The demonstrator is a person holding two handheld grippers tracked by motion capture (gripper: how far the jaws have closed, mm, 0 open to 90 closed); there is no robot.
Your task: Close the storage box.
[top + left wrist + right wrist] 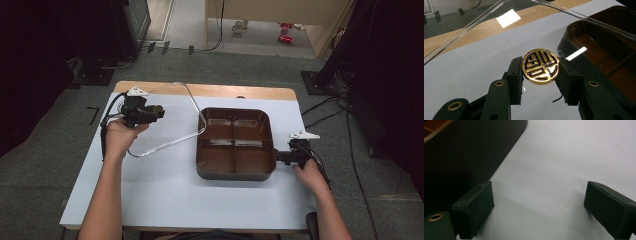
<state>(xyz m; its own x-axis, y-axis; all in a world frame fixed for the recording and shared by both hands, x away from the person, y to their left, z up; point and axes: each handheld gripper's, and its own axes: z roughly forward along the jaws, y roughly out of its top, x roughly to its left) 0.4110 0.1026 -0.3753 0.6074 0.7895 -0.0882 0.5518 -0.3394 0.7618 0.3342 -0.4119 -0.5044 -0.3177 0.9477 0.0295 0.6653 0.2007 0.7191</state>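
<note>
At the left, a round gold knob (pixel 540 66) on a clear lid (pixel 170 120) is clamped between the jaws of the left gripper (pixel 156 111), and the lid is held tilted above the white table (pixel 150 185). A brown four-compartment tray (pixel 235 143) is seen centre-right. Just beside its right edge, the right gripper (pixel 539 207) is held with jaws apart, gripping nothing.

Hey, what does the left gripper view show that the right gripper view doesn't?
Left gripper view: a round gold knob pinched between the left gripper, on a clear lid held tilted above the table. Right gripper view: the right gripper open over bare table, beside the tray's dark outer wall. Both: the brown divided tray and white table.
</note>
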